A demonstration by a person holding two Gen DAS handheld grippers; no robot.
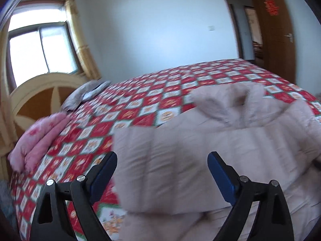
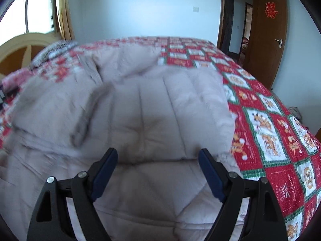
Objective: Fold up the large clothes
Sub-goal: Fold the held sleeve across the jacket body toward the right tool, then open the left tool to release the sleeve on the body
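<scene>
Left gripper (image 1: 162, 158) over the near edge of the bed (image 1: 180, 80), jaws spread wide, nothing between the pads. Pale quilted coat (image 1: 210, 152) flat on the red checked bedspread (image 1: 140, 104), folded flap toward the gripper, collar on the far side. Pink folded blanket (image 1: 38, 140) at the bed's left edge, grey pillow (image 1: 86, 94) beyond it by the headboard (image 1: 40, 92). Motion blur throughout.

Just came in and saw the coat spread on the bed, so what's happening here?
A person with a gripper in each hand is folding a pale pink padded coat on a bed with a red checked quilt. The coat lies partly folded, with sections doubled over its body. The left gripper and right gripper both hover open above it, holding nothing. Both views are blurred.
</scene>
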